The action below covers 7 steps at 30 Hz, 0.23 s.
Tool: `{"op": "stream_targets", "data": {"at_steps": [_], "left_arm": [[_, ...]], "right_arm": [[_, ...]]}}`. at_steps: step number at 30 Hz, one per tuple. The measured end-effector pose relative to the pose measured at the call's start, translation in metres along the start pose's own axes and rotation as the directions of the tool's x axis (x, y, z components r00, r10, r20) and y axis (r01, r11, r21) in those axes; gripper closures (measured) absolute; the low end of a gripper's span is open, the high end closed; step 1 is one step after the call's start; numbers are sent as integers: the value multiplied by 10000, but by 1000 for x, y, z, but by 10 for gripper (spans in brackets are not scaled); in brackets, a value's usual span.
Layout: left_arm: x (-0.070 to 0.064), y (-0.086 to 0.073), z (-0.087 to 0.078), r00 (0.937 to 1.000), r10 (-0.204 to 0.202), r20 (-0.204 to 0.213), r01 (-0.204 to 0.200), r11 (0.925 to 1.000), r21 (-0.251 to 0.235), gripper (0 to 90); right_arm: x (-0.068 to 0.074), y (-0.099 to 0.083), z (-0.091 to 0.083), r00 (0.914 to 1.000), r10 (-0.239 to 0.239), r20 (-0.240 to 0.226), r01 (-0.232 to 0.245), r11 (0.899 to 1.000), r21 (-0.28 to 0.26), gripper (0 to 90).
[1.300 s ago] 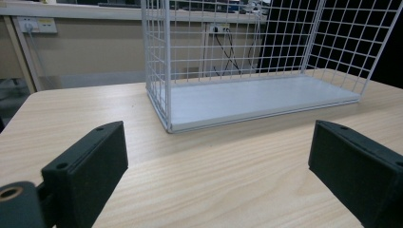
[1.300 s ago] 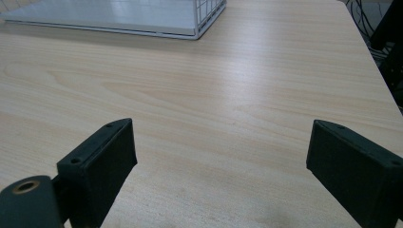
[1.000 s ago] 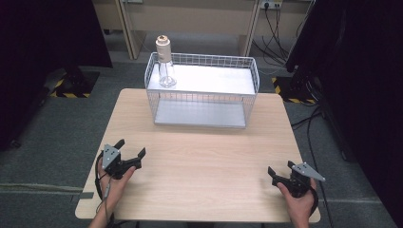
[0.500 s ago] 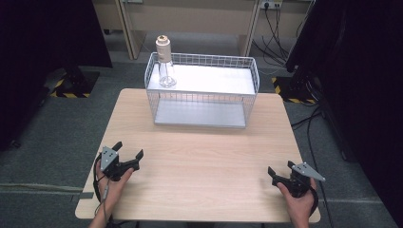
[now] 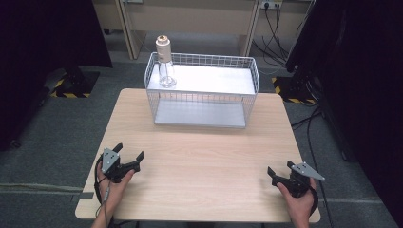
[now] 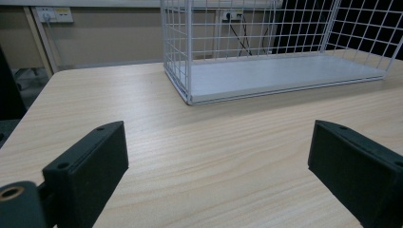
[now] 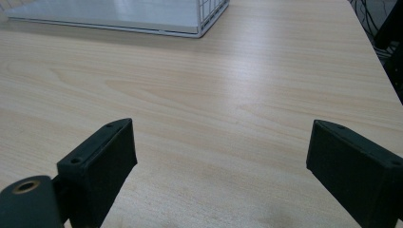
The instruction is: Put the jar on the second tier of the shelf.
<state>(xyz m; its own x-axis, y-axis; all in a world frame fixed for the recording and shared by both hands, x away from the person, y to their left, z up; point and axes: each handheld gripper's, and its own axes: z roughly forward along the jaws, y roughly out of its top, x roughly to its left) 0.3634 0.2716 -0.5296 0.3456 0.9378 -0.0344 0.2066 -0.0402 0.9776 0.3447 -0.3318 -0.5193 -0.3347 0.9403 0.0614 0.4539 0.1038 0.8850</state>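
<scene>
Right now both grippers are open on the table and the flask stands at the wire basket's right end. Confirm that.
Wrong end: the high view shows the flask at the wire basket's left end. Both the left gripper and right gripper are open.

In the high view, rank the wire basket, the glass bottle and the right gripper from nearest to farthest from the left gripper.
1. Wire basket, ahead, at the table's far middle.
2. Bottle, inside the basket's far left corner.
3. Right gripper, across the table at the near right.

Bottle and right gripper are close to call from the left gripper.

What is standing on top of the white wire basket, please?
A clear glass bottle with a beige cap stands on the white wire basket, at its far left corner. Its contents cannot be told.
</scene>
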Motion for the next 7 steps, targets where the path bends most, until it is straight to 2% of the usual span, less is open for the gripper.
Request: {"op": "stream_targets", "data": {"at_steps": [7], "left_arm": [[1, 0, 0, 9999, -113, 12, 113, 9999, -47, 58]], "right_arm": [[1, 0, 0, 10000, -39, 12, 39, 10000, 51, 96]]}}
